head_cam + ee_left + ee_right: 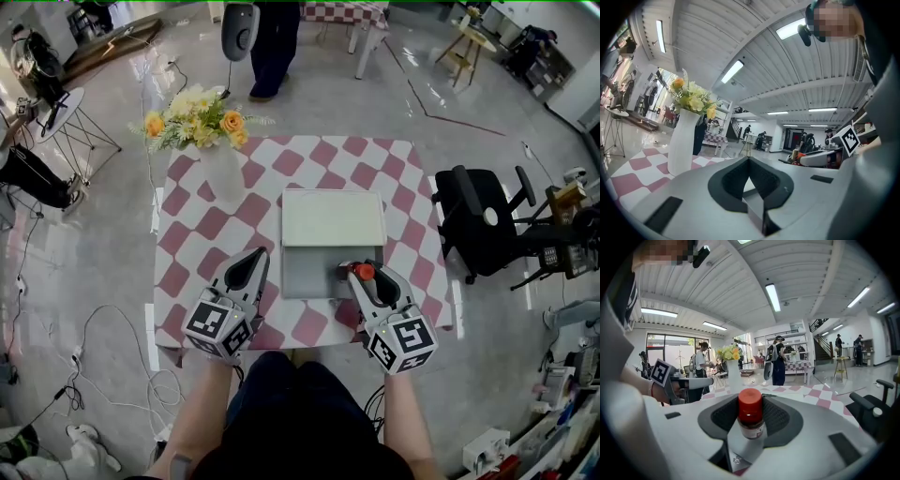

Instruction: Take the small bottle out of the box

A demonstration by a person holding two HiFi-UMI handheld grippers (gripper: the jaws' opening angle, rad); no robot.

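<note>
Glossy grey floor all round a square table under a red-and-white checked cloth (187, 234). On that cloth, just ahead of both claws, lies an open flat box of pale grey-green (305, 281), with its lid (333, 217) thrown back on the far side.

Between the jaws of the right claw (360, 278), pinched tight: a small clear bottle with a red cap (365, 272). From the head, shows only as a red dot at the claw's tip, over the near right corner of the box. From the right gripper view, shows far more: the cap standing above the black pads (780, 417), a pale label band on the neck, and the pads pressed against both sides.

Left of the box, over bare cloth, sits the left claw (259, 255), its jaws pressed together at the tips with nothing between them; confirmed in the left gripper view (749, 174).

Far ahead and to the left of that claw, a tall white vase of yellow and orange flowers (680, 140). Off to the right claw's right, a black office chair (478, 220).

Hidden by the jaws in both gripper views: the box itself and the bottle's base. Cannot tell whether the bottle clears the box rim. Label print is too small to read.
</note>
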